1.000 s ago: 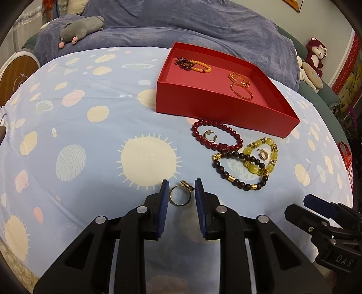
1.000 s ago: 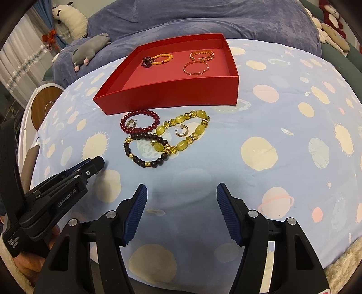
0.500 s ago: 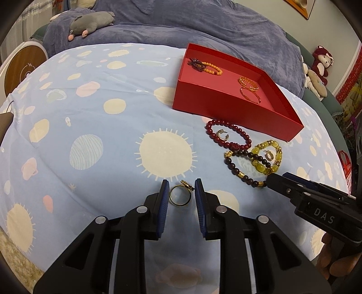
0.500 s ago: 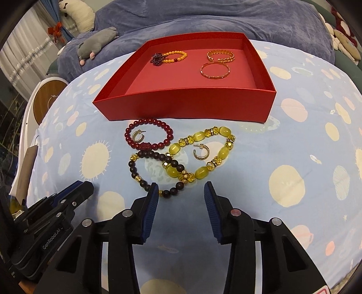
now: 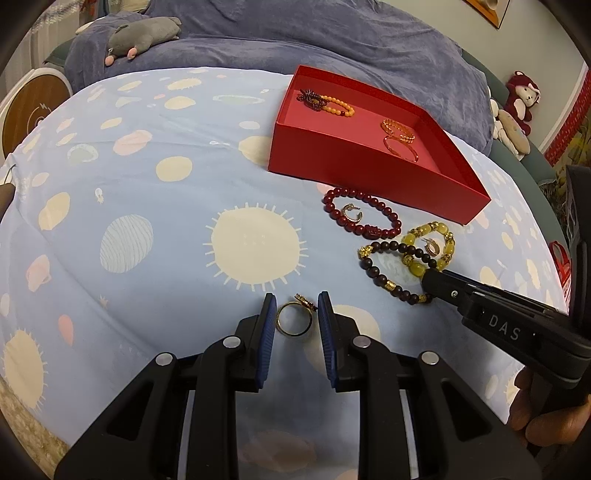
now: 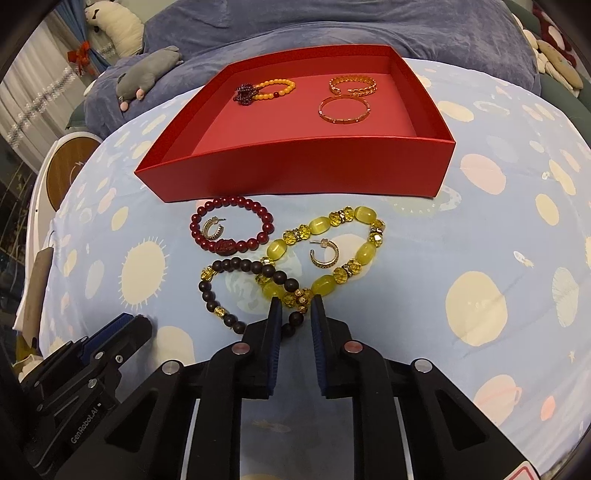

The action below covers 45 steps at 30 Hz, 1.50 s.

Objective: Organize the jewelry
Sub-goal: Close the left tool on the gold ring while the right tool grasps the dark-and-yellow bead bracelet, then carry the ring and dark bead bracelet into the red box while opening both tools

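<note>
My left gripper [image 5: 294,321] is shut on a gold ring [image 5: 294,322] held between its blue pads, above the bedsheet. My right gripper [image 6: 295,314] has narrowed around the near end of a dark brown bead bracelet [image 6: 236,291] where it crosses a yellow bead bracelet [image 6: 332,254]; whether the pads touch the beads I cannot tell. A red bead bracelet [image 6: 231,229] with a hoop earring [image 6: 212,229] inside lies beside them. A second hoop earring [image 6: 325,254] lies inside the yellow bracelet. The red box [image 6: 306,166] holds several bracelets.
A light blue sheet with suns and planets [image 5: 147,206] covers the surface. A grey plush mouse [image 5: 142,35] lies on a blue blanket behind. Plush toys [image 5: 517,110] sit at the far right. A round wooden-faced object [image 5: 29,110] stands at the left.
My right gripper has moved forward to the dark and yellow bracelets, and its jaws have narrowed. My left gripper keeps the ring and has drifted slightly.
</note>
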Motion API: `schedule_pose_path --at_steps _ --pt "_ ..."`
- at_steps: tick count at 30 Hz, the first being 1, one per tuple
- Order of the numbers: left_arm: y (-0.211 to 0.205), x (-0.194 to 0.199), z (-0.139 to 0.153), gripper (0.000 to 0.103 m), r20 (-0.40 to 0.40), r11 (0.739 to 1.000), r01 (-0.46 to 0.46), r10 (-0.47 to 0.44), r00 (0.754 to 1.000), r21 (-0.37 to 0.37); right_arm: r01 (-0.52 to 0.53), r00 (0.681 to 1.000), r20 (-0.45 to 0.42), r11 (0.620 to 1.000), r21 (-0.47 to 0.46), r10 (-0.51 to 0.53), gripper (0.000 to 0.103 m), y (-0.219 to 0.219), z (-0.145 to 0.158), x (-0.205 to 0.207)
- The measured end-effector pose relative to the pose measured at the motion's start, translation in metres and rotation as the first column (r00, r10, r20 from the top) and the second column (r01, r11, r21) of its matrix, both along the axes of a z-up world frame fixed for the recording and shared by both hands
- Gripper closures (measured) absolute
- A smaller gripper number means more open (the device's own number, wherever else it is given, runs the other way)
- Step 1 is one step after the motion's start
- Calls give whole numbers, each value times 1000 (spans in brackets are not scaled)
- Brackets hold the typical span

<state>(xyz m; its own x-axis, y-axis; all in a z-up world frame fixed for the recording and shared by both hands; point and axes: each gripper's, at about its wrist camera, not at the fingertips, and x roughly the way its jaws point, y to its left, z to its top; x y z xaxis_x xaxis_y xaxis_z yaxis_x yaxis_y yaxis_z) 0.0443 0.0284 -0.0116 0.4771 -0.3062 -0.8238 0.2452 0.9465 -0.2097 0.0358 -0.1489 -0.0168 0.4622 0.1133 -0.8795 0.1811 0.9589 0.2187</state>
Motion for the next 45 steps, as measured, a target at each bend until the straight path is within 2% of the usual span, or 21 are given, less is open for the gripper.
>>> schedule_pose_path --at_steps 2,8,20,28,36,45 --pt "0 0 0 80 2 1000 -1 1 1000 2 4 1000 -2 1000 6 -4 94 -2 0 -2" --pt "1 -4 6 80 12 1000 0 0 1000 -1 13 1000 13 999 29 -14 95 -6 8 -20" --pt "0 -19 30 80 42 1000 15 -15 999 -11 32 996 82 999 26 -34 95 -18 49 -61" --pt "-4 -21 54 80 70 999 33 -31 997 -29 54 990 127 998 40 -58 95 -26 72 -69" --pt "-20 9 85 80 115 996 63 -55 992 -63 40 981 187 998 53 -50 95 -34 96 -42" --pt "-57 84 114 80 185 993 88 -71 980 -85 30 958 283 998 58 -45 95 -48 127 37"
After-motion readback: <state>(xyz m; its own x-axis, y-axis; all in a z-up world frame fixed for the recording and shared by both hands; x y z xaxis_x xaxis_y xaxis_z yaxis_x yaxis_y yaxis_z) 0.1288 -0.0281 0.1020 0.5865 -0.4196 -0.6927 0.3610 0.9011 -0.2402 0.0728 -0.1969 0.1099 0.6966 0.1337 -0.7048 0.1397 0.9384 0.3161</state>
